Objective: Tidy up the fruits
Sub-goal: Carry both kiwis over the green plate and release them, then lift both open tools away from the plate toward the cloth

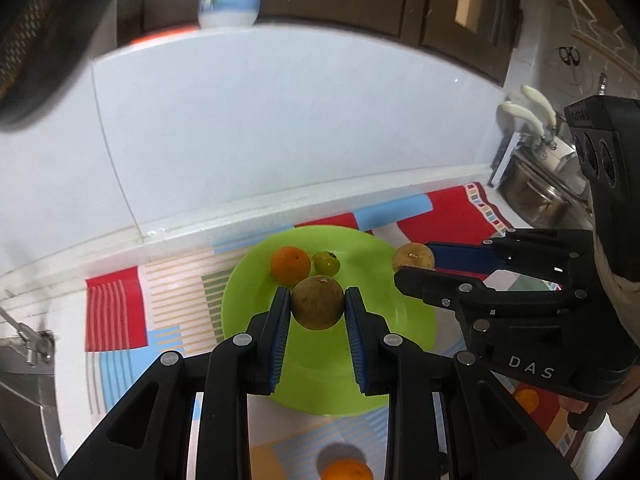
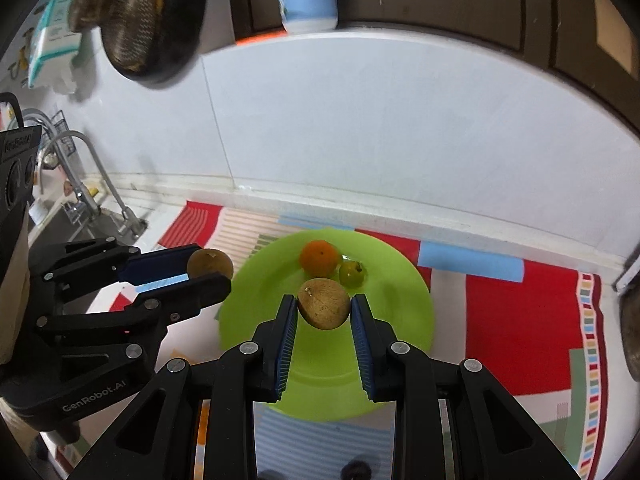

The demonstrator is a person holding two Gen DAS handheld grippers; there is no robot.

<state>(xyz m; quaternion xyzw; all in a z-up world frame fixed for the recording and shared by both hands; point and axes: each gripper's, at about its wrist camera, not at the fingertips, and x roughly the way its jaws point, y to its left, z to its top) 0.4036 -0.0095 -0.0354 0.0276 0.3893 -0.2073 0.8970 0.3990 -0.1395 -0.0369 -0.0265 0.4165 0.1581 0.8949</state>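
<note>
A: Left wrist view shows the left gripper [image 1: 317, 307] in the lower middle of the frame, its blue pads closed on a round brown kiwi-like fruit [image 1: 317, 302], held over the bright green round plastic plate [image 1: 408, 320].

B: And the right gripper [image 1: 414, 264]?

A: It is at the middle right, clamped on a second brown round fruit [image 1: 413, 257], just beside the plate rim.

B: What lies on the plate?

A: A small round orange mandarin [image 1: 291, 265] and a little green fruit [image 1: 326, 263], touching each other, in the upper part of the plate.

B: Anything else?

A: One more orange fruit [image 1: 347, 470] is at the bottom edge, on the colourful striped cloth [image 1: 116, 312].
</note>
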